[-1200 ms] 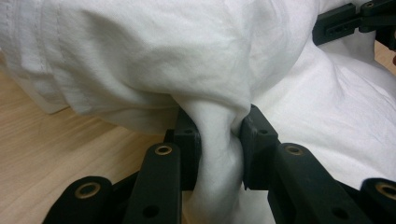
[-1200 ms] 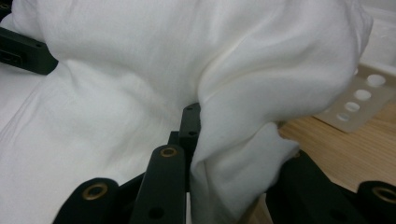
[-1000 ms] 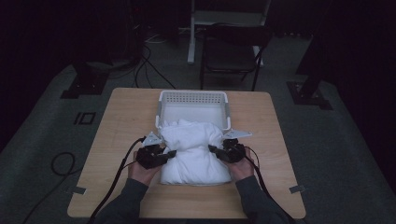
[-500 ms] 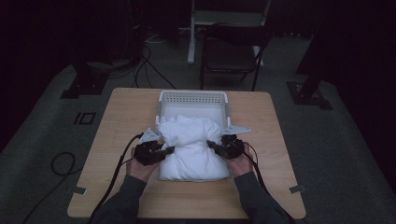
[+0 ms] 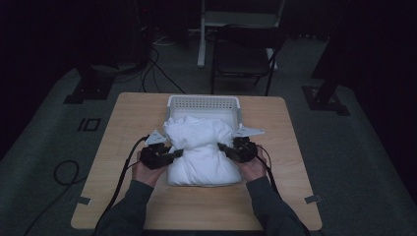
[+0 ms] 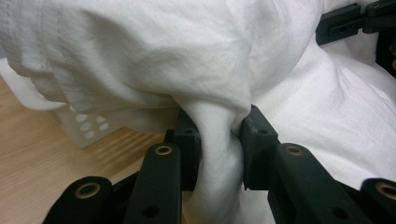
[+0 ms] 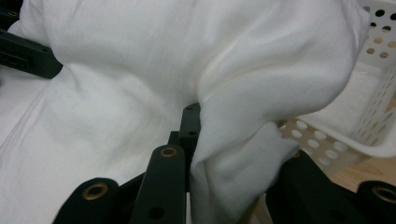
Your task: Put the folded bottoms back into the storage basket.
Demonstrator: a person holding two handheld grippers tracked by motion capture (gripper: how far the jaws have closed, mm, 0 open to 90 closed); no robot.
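Now the white cloth [image 5: 201, 147] sits farther from the person than a second ago: both grippers have carried its gathered far half up against the white basket [image 5: 202, 102], so it seems to be heading into the basket. The left gripper [image 5: 176, 153] has its jaws clamped on a thick fold at the cloth's left side; the right gripper [image 5: 222, 146] pinches a fold at the right side. The near half rests on the wooden surface [image 5: 290, 147]. Count: one cloth, one basket, two grippers.
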